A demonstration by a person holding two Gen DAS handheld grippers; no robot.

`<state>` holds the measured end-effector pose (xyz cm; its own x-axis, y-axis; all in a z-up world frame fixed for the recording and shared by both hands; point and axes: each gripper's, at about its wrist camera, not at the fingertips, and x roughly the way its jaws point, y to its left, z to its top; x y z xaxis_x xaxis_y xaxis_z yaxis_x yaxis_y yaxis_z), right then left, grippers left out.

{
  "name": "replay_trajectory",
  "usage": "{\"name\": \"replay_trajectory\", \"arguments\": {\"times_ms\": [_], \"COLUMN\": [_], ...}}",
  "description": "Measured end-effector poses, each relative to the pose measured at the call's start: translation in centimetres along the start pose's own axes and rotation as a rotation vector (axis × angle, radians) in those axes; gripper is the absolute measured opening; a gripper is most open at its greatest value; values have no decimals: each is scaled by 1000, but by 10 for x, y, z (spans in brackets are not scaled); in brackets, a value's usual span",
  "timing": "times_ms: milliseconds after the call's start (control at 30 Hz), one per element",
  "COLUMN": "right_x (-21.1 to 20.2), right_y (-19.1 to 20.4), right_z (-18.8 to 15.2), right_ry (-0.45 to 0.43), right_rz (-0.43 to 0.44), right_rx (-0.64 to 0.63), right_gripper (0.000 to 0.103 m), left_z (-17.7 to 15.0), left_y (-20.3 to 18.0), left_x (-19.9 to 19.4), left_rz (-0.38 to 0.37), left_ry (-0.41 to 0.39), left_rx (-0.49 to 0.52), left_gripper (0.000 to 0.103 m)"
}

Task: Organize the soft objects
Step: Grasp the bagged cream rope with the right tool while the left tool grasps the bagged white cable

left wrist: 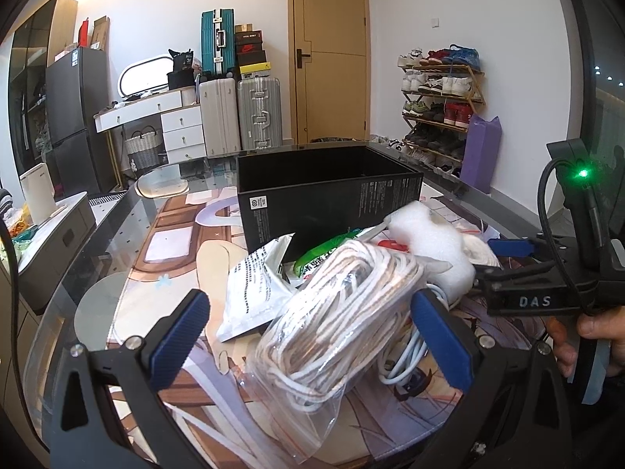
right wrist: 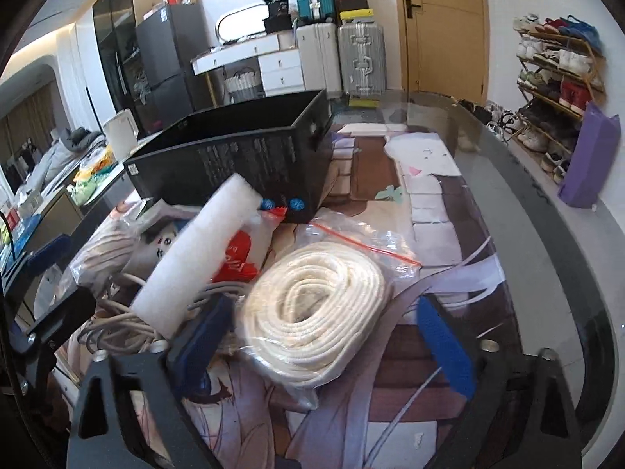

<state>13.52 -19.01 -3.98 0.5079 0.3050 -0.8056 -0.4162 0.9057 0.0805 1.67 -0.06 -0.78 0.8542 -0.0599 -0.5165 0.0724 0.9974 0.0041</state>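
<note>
Left gripper (left wrist: 310, 336) open around bagged striped rope (left wrist: 332, 312); right gripper (right wrist: 332, 336) open around bagged white rope (right wrist: 312, 312); black box (left wrist: 324, 191) far on tabletop (left wrist: 129, 234).

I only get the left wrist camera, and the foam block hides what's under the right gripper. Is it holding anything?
Observer: No. The right gripper is open, straddling a bagged coil of cream rope without closing on it.
Operator: Which way does that bag's opening face?
Observer: Its red zip strip lies at the far end, towards the black box.
Operator: Anything crowding the coil?
Observer: The white foam block lies just to its left, resting over pale cables.
</note>
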Motion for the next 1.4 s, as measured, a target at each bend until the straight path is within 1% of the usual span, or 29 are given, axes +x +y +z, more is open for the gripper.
{"name": "replay_trajectory", "arguments": {"times_ms": [33,67,100,167,200,233,367,467,600,667,767,833,900,933,1033,1100,1233,1367,1400], "right_x": [0,-1,-3,-4,-6,-8,-14,-20,-33,-37,-46,-52,-58,-60,-67,-70,-71,-73,-73], "right_y": [-1,-1,-2,-3,-4,-4,-10,-15,-18,-18,-17,-16,-17,-16,-12,-9,-1,7,8], "right_z": [0,0,-1,-4,-5,-7,-12,-15,-19,-19,-19,-20,-20,-19,-19,-19,-20,-23,-23], "right_ry": [-2,-4,-10,-22,-27,-31,-46,-72,-123,-139,-175,-196,-220,-227,-255,-261,-262,-266,-266], "right_rz": [-6,3,18,22,24,22,43,53,72,78,85,94,109,115,151,175,203,212,217], "right_rx": [-10,-15,-15,-22,-29,-37,-32,-15,-3,-14,-21,-21,-21,-24,-38,-49,-77,-104,-105], "right_gripper": [76,72,70,59,57,52,44,42,40,40,40,40,40,40,40,40,40,40,40], "left_z": [0,0,0,0,0,0,0,2,4,4,9,12,14,14,13,13,12,14,15], "left_y": [0,0,-1,0,-1,-1,-1,-2,-2,-3,-3,-1,4,4,3,4,5,2,2], "left_x": [0,1,1,1,1,1,1,-1,-2,-1,0,1,4,6,11,13,19,24,25], "left_rz": [-1,-2,-1,1,1,1,1,3,-12,-19,-51,-92,-163,-184,-213,-238,-296,-304,-300], "left_ry": [1,2,2,1,1,0,4,4,3,15,33,45,71,84,110,124,153,174,178], "left_rx": [0,-1,0,0,1,1,2,11,23,39,69,73,58,55,74,68,52,70,71], "left_gripper": [103,103,103,103,103,103,103,103,103,103,103,103,103,103,102,102,97,97,95]}}
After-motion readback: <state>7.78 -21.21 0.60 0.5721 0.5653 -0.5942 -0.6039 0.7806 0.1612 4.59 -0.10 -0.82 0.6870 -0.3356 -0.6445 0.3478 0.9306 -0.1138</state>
